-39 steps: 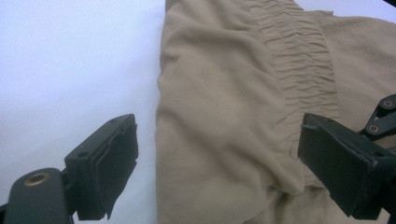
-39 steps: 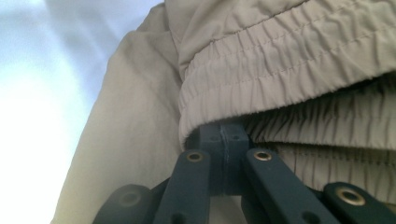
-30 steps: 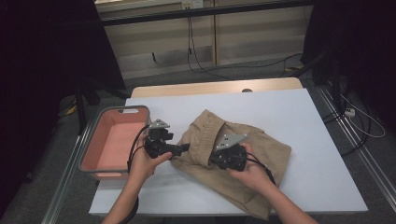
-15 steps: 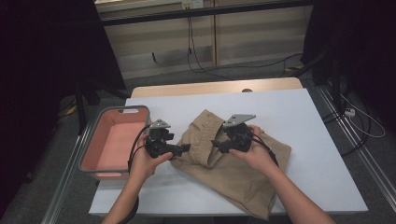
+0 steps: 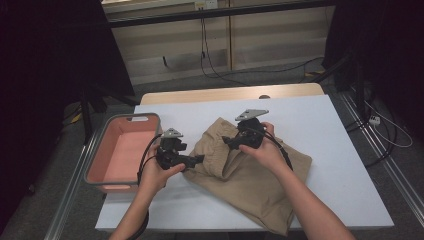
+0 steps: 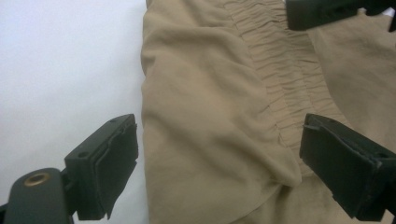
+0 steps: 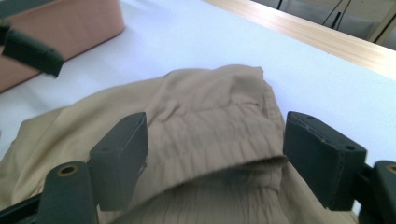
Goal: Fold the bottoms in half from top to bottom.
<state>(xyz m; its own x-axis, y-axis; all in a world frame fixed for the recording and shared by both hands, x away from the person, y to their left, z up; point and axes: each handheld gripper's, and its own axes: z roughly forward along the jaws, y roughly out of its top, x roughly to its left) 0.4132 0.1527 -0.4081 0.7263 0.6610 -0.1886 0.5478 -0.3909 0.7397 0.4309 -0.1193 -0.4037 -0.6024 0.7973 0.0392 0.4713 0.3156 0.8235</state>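
Observation:
A khaki garment with an elastic waistband (image 5: 260,175) lies crumpled on the white table (image 5: 325,130). My left gripper (image 5: 197,160) is at the garment's left edge. Its jaws stand open astride a fold of the cloth (image 6: 210,116), and the pads do not press on it. My right gripper (image 5: 227,141) hovers over the gathered waistband (image 7: 210,126) at the garment's far end. Its jaws have just been opening and are wide apart, with the waistband below and between them, unpinched.
A pink bin with a grey rim (image 5: 95,160) stands at the table's left side, close to the left hand. A wooden strip (image 5: 230,94) runs along the table's far edge. Bare white tabletop lies to the right of the garment and beyond it.
The right gripper has moved from the middle of the garment toward its far end, a little higher, and its jaws have spread. The left gripper has stayed put.

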